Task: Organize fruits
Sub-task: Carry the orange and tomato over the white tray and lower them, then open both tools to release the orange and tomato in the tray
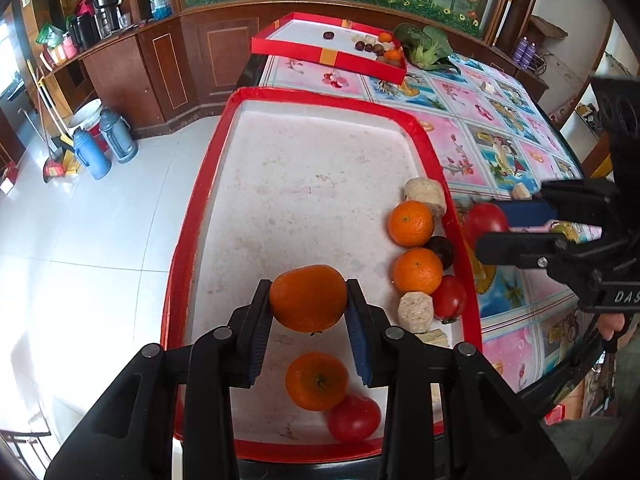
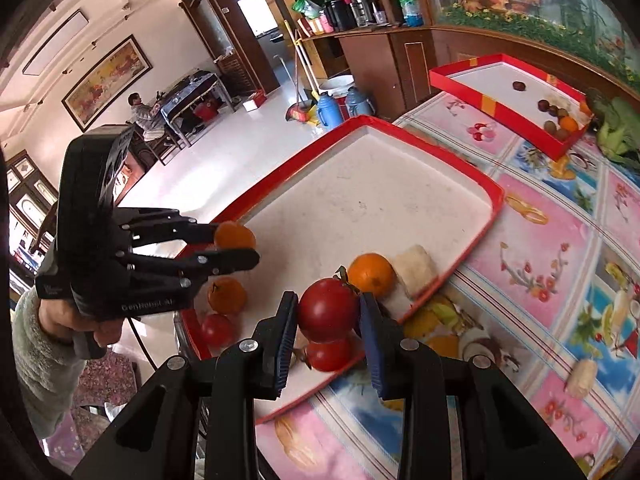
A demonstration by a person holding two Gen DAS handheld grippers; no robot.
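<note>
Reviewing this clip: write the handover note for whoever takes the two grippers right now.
Left gripper: shut on an orange, held above the near tray.
Right gripper: shut on a tomato, at the tray's right edge.
Already in the tray: three oranges, two tomatoes, corn pieces, a dark fruit, mostly along the right side.
Left: set both held fruits down. A corn piece lies loose on the tablecloth; the far red box holds more fruit.

We see a worktop (image 1: 492,152) under a floral cloth, bearing a red tray (image 1: 248,96); beyond the tray sits a red box (image 1: 328,56), with leafy greens (image 1: 424,46) just beside the box.
</note>
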